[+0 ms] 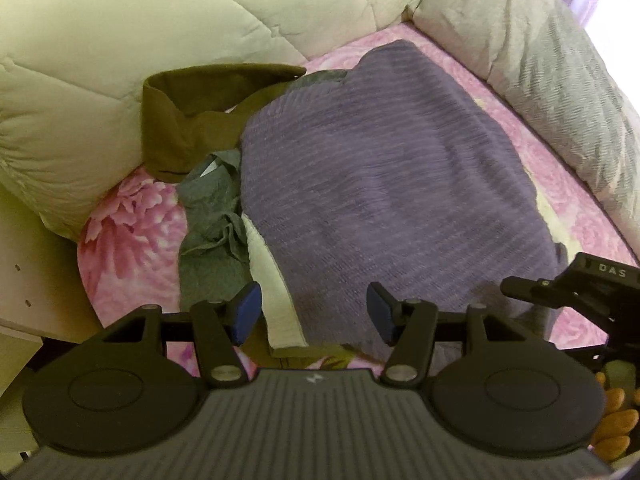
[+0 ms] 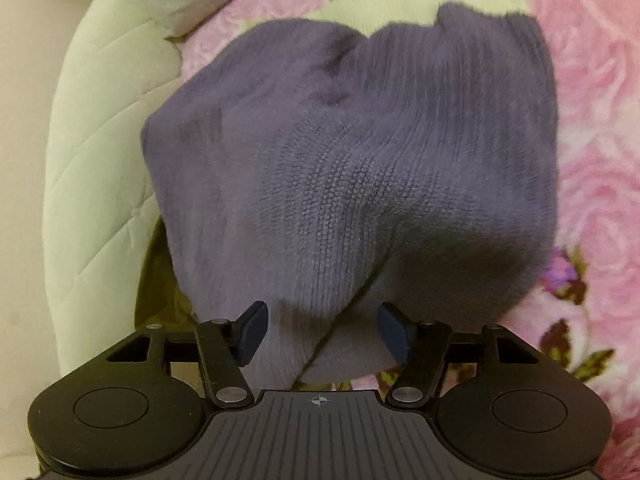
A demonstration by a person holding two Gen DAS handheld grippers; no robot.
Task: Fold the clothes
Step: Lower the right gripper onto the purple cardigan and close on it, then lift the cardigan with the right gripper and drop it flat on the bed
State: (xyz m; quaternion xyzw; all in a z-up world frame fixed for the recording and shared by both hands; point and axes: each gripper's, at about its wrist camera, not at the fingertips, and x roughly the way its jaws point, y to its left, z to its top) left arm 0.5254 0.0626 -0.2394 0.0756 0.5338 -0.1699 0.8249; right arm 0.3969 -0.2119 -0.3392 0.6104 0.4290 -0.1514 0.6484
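Two grippers are hanging over a bed, both with jaws standing apart. The left gripper (image 1: 314, 312) is gaping above the near edge of a purple knit sweater (image 1: 384, 184), its blue pads touching nothing; a cream strip of cloth (image 1: 276, 304) is lying between them, beside the sweater's hem. The right gripper (image 2: 323, 332) is straddling a fold of the same sweater (image 2: 352, 152), the knit sitting between the pads, though no pad is visibly pressing on it. In the left wrist view the right tool is showing at the right edge, carrying the letters "DAS" (image 1: 612, 271). The sweater is lying spread on a pink floral sheet (image 1: 132, 240). Left of it a grey garment (image 1: 212, 224) is bunching up, and beyond that an olive garment (image 1: 188, 120) is resting against a pale quilted duvet (image 1: 100, 60). Farthest off, a grey pillow (image 1: 540, 60) is lying along the sheet's far edge
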